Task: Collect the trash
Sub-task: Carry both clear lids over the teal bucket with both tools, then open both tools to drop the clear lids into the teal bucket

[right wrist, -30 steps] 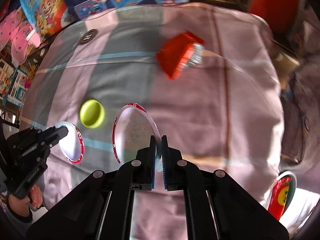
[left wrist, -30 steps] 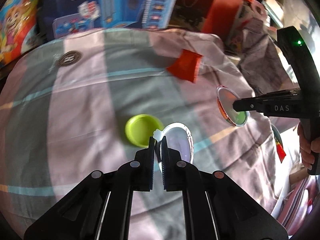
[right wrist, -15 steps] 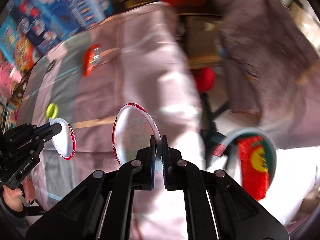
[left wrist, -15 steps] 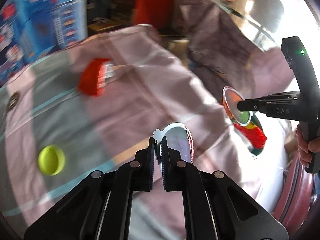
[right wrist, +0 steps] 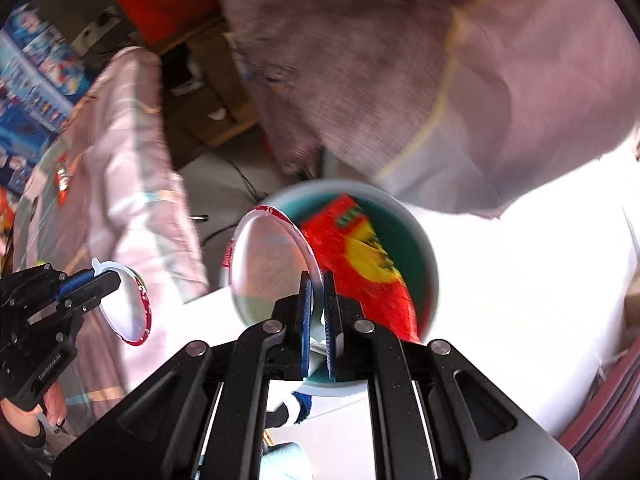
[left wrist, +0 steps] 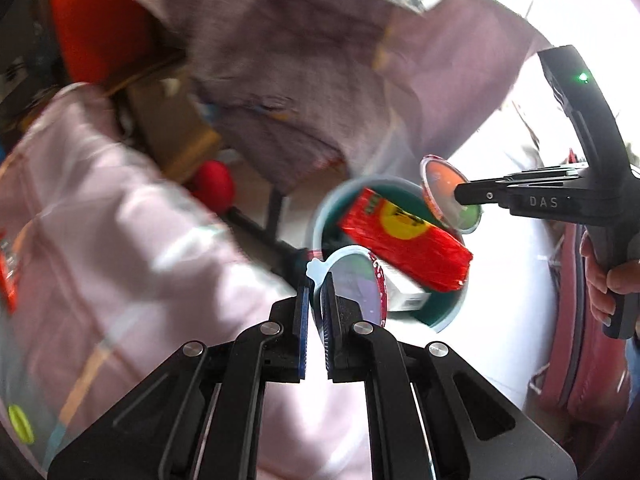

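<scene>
2 foil lids [left wrist: 356, 284] [right wrist: 272, 268], 1 bin [right wrist: 424, 248]

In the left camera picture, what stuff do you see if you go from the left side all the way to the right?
Green bottle cap → red ball → foil lid pinched in the left tongs → teal bin → the other tongs → a hand.

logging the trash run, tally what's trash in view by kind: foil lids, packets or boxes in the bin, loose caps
Foil lids: 2, left lid, right lid
Red packet in the bin: 1
White box: 1
Green cap: 1
Total: 5
</scene>
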A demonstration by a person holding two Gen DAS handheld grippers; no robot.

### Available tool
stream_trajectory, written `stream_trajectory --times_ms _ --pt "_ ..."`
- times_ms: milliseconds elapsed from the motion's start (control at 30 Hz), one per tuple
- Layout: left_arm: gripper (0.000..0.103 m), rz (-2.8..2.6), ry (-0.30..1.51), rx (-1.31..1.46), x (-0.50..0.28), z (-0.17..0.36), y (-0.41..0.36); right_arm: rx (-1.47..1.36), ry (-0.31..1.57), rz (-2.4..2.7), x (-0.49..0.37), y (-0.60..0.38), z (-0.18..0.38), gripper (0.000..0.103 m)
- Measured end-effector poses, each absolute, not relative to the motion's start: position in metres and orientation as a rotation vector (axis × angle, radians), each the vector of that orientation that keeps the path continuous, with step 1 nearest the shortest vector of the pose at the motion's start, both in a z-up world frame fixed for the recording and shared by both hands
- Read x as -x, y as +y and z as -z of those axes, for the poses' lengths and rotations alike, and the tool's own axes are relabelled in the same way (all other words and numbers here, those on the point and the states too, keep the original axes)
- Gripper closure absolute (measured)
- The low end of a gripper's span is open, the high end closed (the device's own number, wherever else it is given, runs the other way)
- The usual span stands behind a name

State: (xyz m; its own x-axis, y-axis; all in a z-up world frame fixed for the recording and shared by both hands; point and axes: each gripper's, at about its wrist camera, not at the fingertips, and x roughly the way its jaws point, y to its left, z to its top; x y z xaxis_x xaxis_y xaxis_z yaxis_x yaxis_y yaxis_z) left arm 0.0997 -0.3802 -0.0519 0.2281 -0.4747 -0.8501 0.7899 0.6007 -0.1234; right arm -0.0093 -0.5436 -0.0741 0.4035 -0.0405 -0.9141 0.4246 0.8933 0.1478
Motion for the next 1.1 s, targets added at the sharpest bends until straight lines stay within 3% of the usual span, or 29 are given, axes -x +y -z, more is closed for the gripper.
stream_trajectory --times_ms 533,600,667,933,1033,1100 --pt "0.094 1.003 1.165 -0.485 -0.096 0.133 -0.502 -0.484 1.209 0.361 0.024 -0.599 0.129 0.097" --pt "0.083 0.998 1.178 -0.492 -0.096 0.138 -0.506 -0.485 1.217 0.361 0.023 -0.6 0.131 0.097" --pt "0.065 0.989 1.162 -0.498 -0.096 0.141 -0.505 -0.484 1.222 0.361 0.021 -0.6 0.133 0.097" --pt "0.051 0.963 1.167 -0.486 -0.105 0.148 -0.49 -0.47 1.236 0.348 0.009 -0.594 0.135 0.097" --pt "0.042 0.961 1.159 -0.475 -0.107 0.142 -0.482 -0.448 1.245 0.331 0.005 -0.586 0.132 0.093" --pt "0.037 0.96 1.145 -0.468 -0.108 0.138 -0.475 -0.444 1.243 0.331 0.004 -0.583 0.13 0.064"
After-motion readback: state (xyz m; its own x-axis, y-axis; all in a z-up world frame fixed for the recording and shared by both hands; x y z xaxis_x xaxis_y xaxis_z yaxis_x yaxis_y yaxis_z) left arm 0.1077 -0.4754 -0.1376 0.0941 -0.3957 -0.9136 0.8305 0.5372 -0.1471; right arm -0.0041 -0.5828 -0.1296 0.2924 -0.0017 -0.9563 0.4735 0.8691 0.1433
